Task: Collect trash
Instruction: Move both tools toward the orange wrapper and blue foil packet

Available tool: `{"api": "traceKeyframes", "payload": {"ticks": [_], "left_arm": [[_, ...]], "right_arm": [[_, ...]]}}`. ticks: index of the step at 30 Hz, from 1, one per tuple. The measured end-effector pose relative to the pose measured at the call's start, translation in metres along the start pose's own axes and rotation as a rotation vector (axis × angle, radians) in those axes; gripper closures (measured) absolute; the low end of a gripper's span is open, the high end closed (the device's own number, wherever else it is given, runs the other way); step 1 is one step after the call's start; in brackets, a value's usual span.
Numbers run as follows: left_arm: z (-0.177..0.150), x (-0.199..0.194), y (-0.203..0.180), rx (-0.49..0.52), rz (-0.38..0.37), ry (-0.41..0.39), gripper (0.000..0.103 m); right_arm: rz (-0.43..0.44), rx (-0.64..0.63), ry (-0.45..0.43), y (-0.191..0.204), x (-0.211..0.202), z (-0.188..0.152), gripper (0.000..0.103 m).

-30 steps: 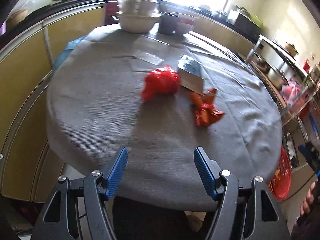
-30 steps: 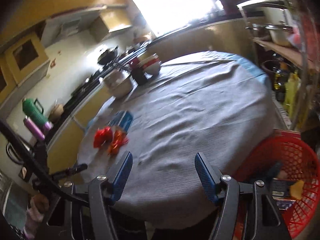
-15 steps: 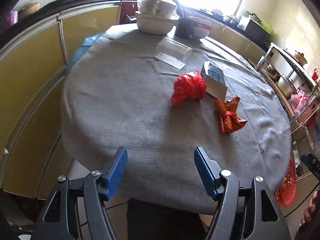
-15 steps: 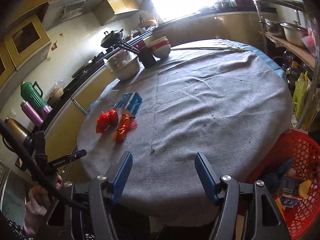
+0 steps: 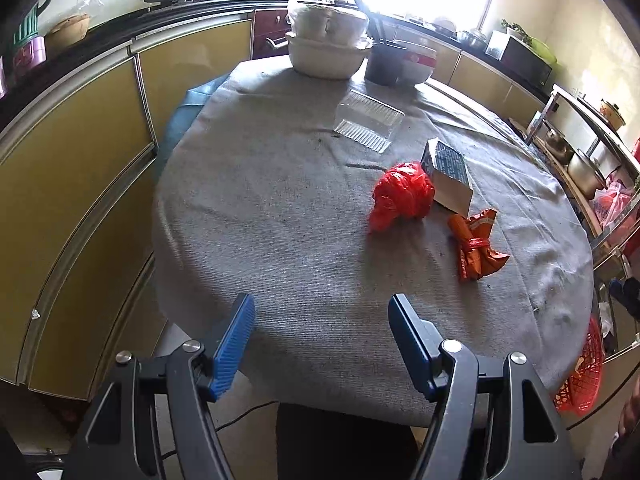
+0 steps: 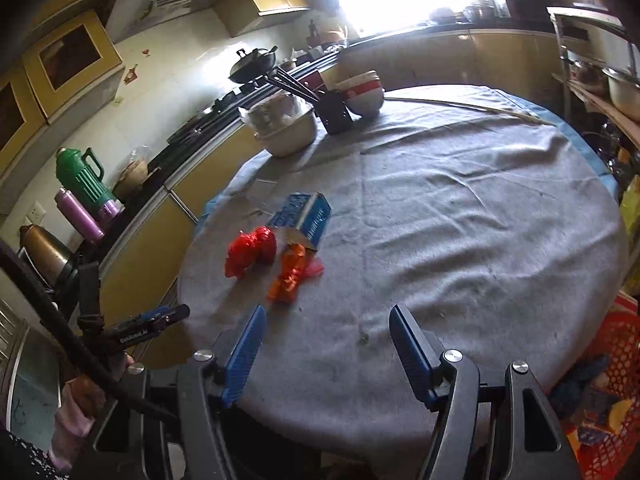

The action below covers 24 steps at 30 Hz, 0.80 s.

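Both tools have drifted back from the desk [image 5: 248, 240], so more grey cloth shows than a second ago. Ahead and right of the left tool [image 5: 322, 338] lies a crumpled red bag [image 5: 402, 196], a knotted orange wrapper [image 5: 474, 246] just beside it, a blue carton [image 5: 448, 176] touching the bag's far side. A clear plastic tray [image 5: 368, 122] beyond is hard to make out. Right of the right tool [image 6: 326, 350], a red basket [image 6: 616, 344], cut off, holds scraps. Both tools stand wide, empty.
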<state>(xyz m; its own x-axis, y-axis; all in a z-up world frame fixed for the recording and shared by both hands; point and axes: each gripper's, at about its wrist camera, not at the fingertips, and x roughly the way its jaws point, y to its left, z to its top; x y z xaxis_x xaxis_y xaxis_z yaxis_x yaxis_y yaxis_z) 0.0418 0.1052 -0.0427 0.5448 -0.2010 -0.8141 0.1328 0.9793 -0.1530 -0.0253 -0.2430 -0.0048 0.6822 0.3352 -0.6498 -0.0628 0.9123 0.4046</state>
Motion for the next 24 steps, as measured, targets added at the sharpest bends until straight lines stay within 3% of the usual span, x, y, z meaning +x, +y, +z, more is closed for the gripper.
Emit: {"api": "traceKeyframes", "payload": {"ticks": [11, 24], "left_arm": [[0.010, -0.014, -0.005, 0.047, 0.071, -0.001, 0.033], [0.010, -0.018, -0.038, 0.130, 0.080, 0.020, 0.033]], "right_arm": [[-0.022, 0.016, -0.056, -0.020, -0.014, 0.022, 0.034], [-0.019, 0.061, -0.101, -0.046, -0.036, 0.019, 0.034]]}}
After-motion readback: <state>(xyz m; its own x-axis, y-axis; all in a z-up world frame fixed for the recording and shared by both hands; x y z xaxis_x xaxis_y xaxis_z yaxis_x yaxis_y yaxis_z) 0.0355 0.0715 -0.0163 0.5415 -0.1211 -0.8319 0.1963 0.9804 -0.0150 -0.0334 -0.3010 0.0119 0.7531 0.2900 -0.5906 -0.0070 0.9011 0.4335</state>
